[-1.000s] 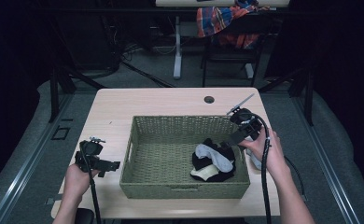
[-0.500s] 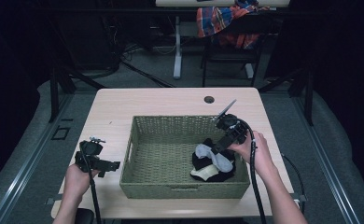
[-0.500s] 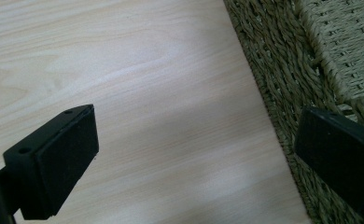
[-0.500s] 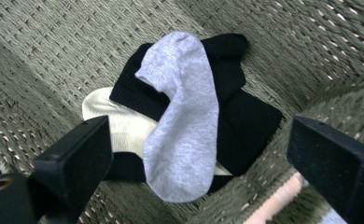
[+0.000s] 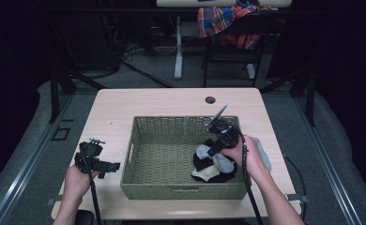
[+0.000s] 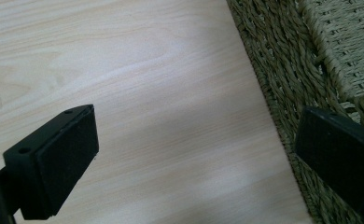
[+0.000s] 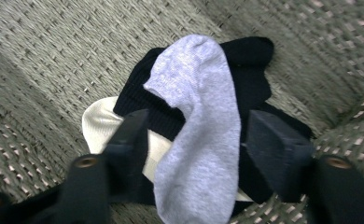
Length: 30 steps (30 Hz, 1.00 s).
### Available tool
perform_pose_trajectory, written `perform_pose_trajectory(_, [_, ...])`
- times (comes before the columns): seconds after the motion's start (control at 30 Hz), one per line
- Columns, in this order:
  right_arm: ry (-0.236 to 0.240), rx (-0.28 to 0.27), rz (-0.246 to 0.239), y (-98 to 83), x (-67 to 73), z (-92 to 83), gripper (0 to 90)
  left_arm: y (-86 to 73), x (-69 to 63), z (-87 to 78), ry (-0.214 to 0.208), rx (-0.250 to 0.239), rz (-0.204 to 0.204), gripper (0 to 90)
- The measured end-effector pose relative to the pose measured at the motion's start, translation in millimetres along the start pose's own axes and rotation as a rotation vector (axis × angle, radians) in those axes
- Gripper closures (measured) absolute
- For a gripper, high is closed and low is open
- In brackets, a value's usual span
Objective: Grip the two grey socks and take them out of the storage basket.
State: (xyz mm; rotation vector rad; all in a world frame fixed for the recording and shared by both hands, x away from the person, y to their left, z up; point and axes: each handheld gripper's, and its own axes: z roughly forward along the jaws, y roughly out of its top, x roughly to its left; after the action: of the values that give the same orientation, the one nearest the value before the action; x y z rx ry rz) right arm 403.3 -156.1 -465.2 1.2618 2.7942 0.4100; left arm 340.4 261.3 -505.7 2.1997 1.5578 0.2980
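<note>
A woven basket [image 5: 171,121] stands in the middle of the wooden table [image 5: 171,101]. In its right front corner lies a pile of socks: a grey sock [image 5: 215,158] over a black sock [image 5: 201,164] and a white sock [image 5: 203,175]. My right gripper [image 5: 213,149] points down into the basket. Its jaws have just been closing and straddle the grey sock [image 7: 199,130] with small gaps at both sides, so my right gripper [image 7: 196,125] is open. The black sock [image 7: 250,74] and white sock [image 7: 101,123] lie beneath. My left gripper [image 5: 110,166] is open and has nothing in it, left of the basket.
In the left gripper view my left gripper [image 6: 199,140] hangs over bare table [image 6: 124,70] beside the basket's outer wall [image 6: 287,70]. A grey cloth [image 5: 264,155] lies on the table right of the basket. A cable hole [image 5: 210,100] sits near the far edge. A plaid cloth [image 5: 228,18] hangs over furniture behind.
My right gripper moved left and down from the basket's right rim to the sock pile, and its jaws narrowed around the grey sock. The left hand kept still.
</note>
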Motion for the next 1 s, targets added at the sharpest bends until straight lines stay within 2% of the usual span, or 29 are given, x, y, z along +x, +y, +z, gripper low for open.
perform_pose_trajectory(0.03, [-0.001, 0.001, 0.007, 0.5, 1.3, 3.4, 48.4, 0.1, -0.1, 0.1, -0.001, 0.0, 0.0, 0.3])
perform_pose_trajectory(0.13, [0.001, 0.057, -0.003, 2.6, 2.6, 12.6, 51.8, 0.1, -0.3, -0.3, 0.0, 0.001, 0.004, 0.3])
perform_pose_trajectory(0.37, [-0.016, 0.108, 0.003, 5.6, 4.0, 27.3, 59.9, -0.4, -0.3, -0.6, 0.002, -0.003, 0.001, 0.3])
perform_pose_trajectory(0.4, [-0.018, 0.089, 0.021, 4.6, 4.0, 30.1, 62.3, -0.3, -0.2, -0.6, -0.001, -0.001, 0.002, 0.3])
perform_pose_trajectory(0.47, [-0.03, 0.129, 0.0, 5.7, 1.6, 31.2, 67.0, -0.2, -0.3, -0.4, -0.001, 0.001, 0.003, 0.3])
perform_pose_trajectory(0.5, [-0.027, 0.116, 0.018, 4.6, 1.9, 33.1, 70.4, -0.1, -0.4, -0.4, 0.0, 0.001, 0.005, 0.3])
perform_pose_trajectory(0.6, [-0.024, 0.125, 0.019, 4.4, 0.7, 34.1, 79.7, -0.1, -0.8, -0.5, -0.001, 0.001, 0.005, 0.3])
perform_pose_trajectory(0.67, [-0.025, 0.117, 0.021, 3.8, -0.1, 32.5, 83.7, -0.1, -0.8, -0.5, -0.001, 0.001, 0.005, 0.3])
perform_pose_trajectory(0.8, [-0.023, 0.102, 0.031, 2.8, -1.0, 25.5, 84.9, -0.1, -0.7, -0.4, -0.001, 0.001, 0.005, 0.3])
perform_pose_trajectory(0.87, [-0.027, 0.056, 0.037, 1.6, -0.1, 13.3, 85.4, -0.1, -0.9, -0.4, -0.001, 0.001, 0.005, 0.3])
perform_pose_trajectory(0.9, [-0.025, 0.066, 0.024, 2.0, -0.4, 8.8, 85.4, -0.1, -1.1, -0.3, -0.001, 0.001, 0.006, 0.3])
perform_pose_trajectory(0.93, [-0.028, 0.043, 0.027, 1.3, 0.6, 3.8, 85.5, -0.1, -1.2, -0.2, -0.001, 0.0, 0.007, 0.3])
perform_pose_trajectory(1.0, [-0.027, 0.034, 0.021, 1.0, 1.4, -4.9, 85.5, -0.1, -1.1, -0.3, -0.001, 0.001, 0.006, 0.3])
